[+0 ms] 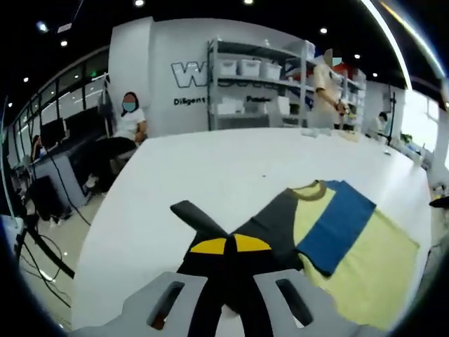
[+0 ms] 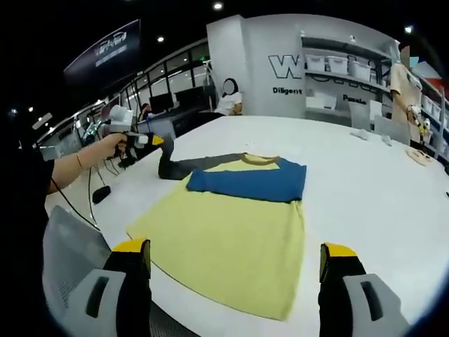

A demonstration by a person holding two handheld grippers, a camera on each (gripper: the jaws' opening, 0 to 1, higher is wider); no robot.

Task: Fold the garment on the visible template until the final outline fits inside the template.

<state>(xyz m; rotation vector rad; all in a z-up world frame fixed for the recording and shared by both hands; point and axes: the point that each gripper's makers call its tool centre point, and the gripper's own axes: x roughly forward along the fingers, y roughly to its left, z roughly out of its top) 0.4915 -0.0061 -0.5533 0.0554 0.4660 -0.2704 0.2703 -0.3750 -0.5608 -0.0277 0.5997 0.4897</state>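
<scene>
- Large white table carries a short-sleeved shirt with pale yellow body, one dark grey sleeve and one blue sleeve, laid flat with its collar end toward the far edge.
- Blue sleeve is folded across the upper chest of the shirt, lying as a band over the yellow cloth below the yellow-brown ribbed collar.
- Dark grey sleeve stretches out from the shirt's shoulder toward the table edge and lifts off the surface at its tip.
- Left gripper, seen in the right gripper view held in a person's hand, is pinching the tip of that grey sleeve.
- Left gripper view: its black jaws with yellow tips are brought together on dark grey cloth, the sleeve end sticking up beyond them; the shirt lies to the right on the table.
- Right gripper hovers near the shirt's hem, its jaws spread wide apart with nothing between them.
- Template outline not distinguishable on the table.
- Background: seated person in a white top, standing person by grey metal shelving with white bins, white wall with dark lettering.
</scene>
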